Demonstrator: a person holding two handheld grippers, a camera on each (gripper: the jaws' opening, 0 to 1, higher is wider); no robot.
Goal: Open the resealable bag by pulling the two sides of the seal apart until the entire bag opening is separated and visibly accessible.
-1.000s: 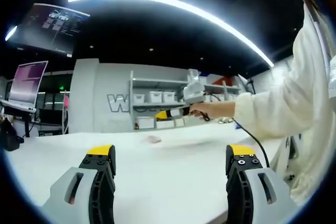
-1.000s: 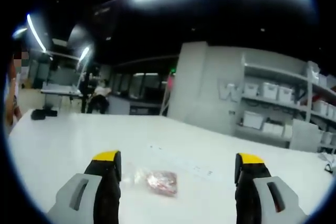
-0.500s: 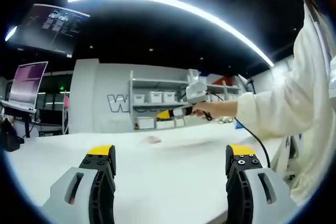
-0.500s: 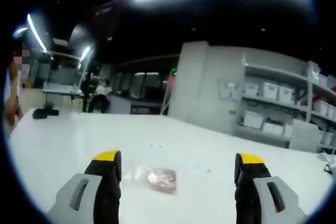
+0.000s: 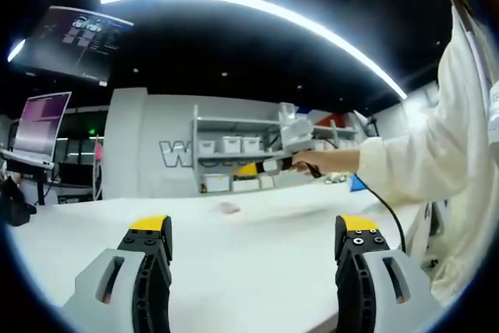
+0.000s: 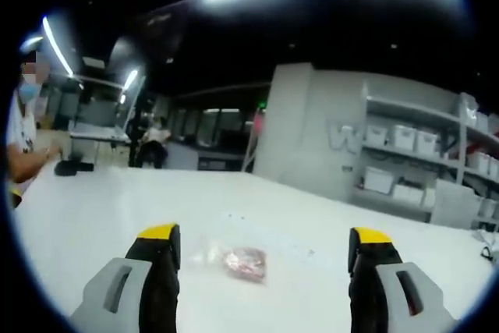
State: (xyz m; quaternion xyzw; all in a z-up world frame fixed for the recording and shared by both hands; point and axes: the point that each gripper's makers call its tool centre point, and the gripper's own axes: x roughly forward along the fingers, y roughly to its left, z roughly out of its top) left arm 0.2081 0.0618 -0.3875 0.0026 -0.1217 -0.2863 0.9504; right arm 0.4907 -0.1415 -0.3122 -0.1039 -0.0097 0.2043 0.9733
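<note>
- Forward and slightly up went the right gripper point(image 5: 261, 166) over the past second in the left gripper view, its holder's sleeve point(image 5: 405, 169) reaching further across the table point(image 5: 257, 247).
- Nearest, the left gripper point(image 5: 253, 243) hung with jaws spread wide and nothing between them; the right gripper's jaws were likewise parted and empty.
- Beyond them, the resealable bag point(image 6: 234, 260) lay flat on the table, sealed and untouched, ahead between the right jaws, nearer the left one.
- Judged: approach only; no pulling had begun.
- Farthest stood shelves point(image 6: 437, 161).

i see the bag point(image 6: 243, 263) lying on the table point(image 6: 101, 216), between my right gripper point(image 6: 265, 259)'s jaws; shelves point(image 6: 421, 161) stand behind the table, right.
</note>
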